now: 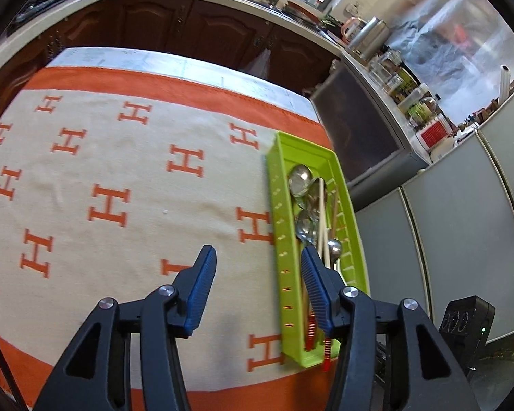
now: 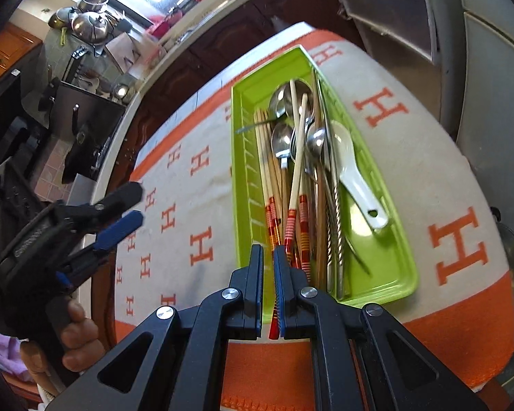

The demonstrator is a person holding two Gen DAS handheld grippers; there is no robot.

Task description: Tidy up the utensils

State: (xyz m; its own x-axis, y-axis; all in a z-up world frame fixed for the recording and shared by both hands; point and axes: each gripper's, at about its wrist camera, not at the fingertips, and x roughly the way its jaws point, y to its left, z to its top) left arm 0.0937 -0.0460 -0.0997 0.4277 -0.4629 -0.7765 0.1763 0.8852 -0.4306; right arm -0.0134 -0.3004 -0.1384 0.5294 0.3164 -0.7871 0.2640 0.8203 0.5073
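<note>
1. A green tray (image 2: 402,267) lies on a table covered by a beige cloth (image 1: 126,178) with orange H letters and an orange border. The tray is near the edge of the cloth.
2. Inside the tray are metal spoons (image 2: 281,140), a white ceramic spoon (image 2: 354,174), wooden chopsticks (image 2: 263,157) with red-striped ends, and twisted metal chopsticks (image 2: 337,212), all lying lengthwise.
3. The right gripper (image 2: 268,257) is over the near end of the tray. Its jaws are almost closed, with only a narrow gap between them. One red-striped chopstick (image 2: 274,318) runs through this gap, close along the blue pad; I cannot tell if the pads really press on it.
4. The left gripper (image 1: 258,257) is beside the tray, over the cloth. Its jaws stand about half open and nothing is between them. Its right finger (image 1: 317,287) overlaps the near part of the tray in the left wrist view.
5. In the right wrist view, a hand (image 2: 77,339) holds the left gripper, well apart from the tray.
</note>
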